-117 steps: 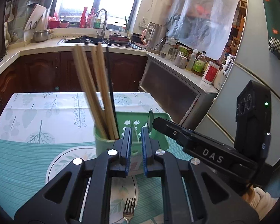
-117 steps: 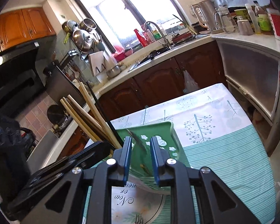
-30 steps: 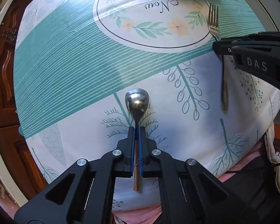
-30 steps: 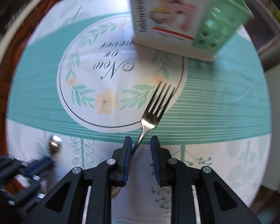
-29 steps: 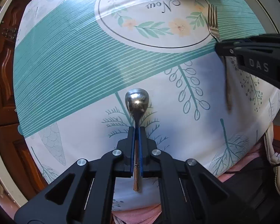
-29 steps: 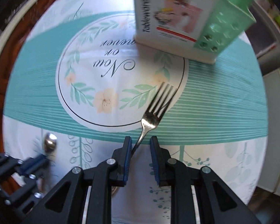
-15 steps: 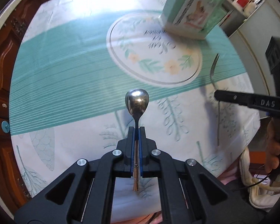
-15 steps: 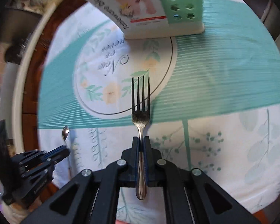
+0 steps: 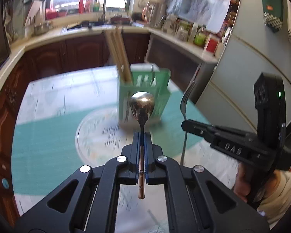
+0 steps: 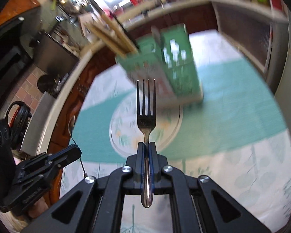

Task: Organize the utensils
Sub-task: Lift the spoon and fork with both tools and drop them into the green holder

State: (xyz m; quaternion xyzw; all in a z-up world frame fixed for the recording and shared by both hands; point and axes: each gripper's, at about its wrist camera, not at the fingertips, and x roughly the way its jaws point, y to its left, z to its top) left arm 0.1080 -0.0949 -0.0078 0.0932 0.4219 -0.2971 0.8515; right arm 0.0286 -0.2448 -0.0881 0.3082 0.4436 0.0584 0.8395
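**Operator:** While both tools are clear of the counter (image 9: pixel 48 136), report the grip status.

**Inspector:** The left gripper (image 9: pixel 142 145) has its jaws closed on the spoon (image 9: pixel 142 104), clamped at the handle, bowl pointing forward and up. The right gripper (image 10: pixel 146 153) has its jaws closed on the fork (image 10: pixel 146 104), also at the handle, tines forward. Both utensils are off the counter.

**Operator:** Location of the target?

**Inspector:** The green utensil holder (image 9: pixel 145 89) stands on the counter ahead of both tools, at the far edge of the round printed mat (image 9: pixel 99 136). Wooden chopsticks (image 9: pixel 118 52) already stand in its left part, leaning left. Another metal utensil appears to stand in it, but blur prevents confirmation.

**Operator:** Failure modes from this point?

**Inspector:** Three, in my judgement. First, each utensil is held by a thin, smooth metal handle; a fast swing could let it pivot or slip between the pads. Second, both tools converge on one narrow opening, so simultaneous insertion risks a collision between grippers or utensils. Third, a utensil striking the holder's rim or the leaning chopsticks could tip the light plastic holder or scatter its contents. Sequential insertion, working end down, would reduce all three.
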